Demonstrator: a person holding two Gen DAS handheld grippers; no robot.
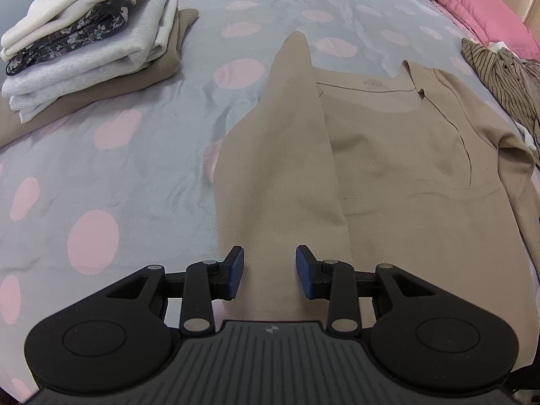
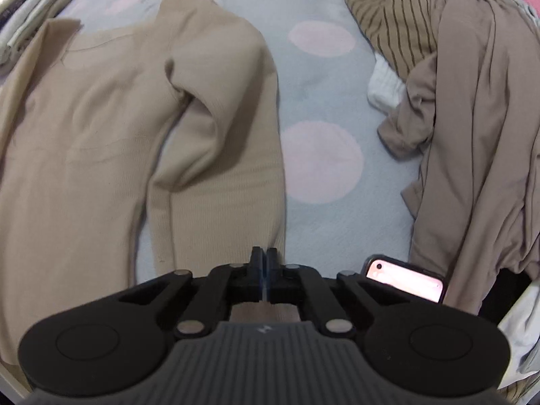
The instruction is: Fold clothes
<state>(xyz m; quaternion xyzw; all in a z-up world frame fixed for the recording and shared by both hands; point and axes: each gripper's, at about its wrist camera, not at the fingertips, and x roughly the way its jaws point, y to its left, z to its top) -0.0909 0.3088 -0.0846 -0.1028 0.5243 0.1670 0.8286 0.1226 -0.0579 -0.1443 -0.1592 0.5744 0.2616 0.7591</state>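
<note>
Your left gripper point(image 1: 269, 271) hangs with jaws apart over the folded-in sleeve of the sweater point(image 1: 388, 155), which lies flat mid-frame on the bed point(image 1: 111, 175). Your right gripper point(image 2: 265, 271) is pressed together at the sweater's hem; whether cloth is pinched, you cannot tell. Folded stack point(image 1: 84, 33) upper left.

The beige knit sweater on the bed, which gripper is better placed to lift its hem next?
Probably right: the right gripper looks closed at the beige knit sweater hem, while the left gripper is open above it.
</note>
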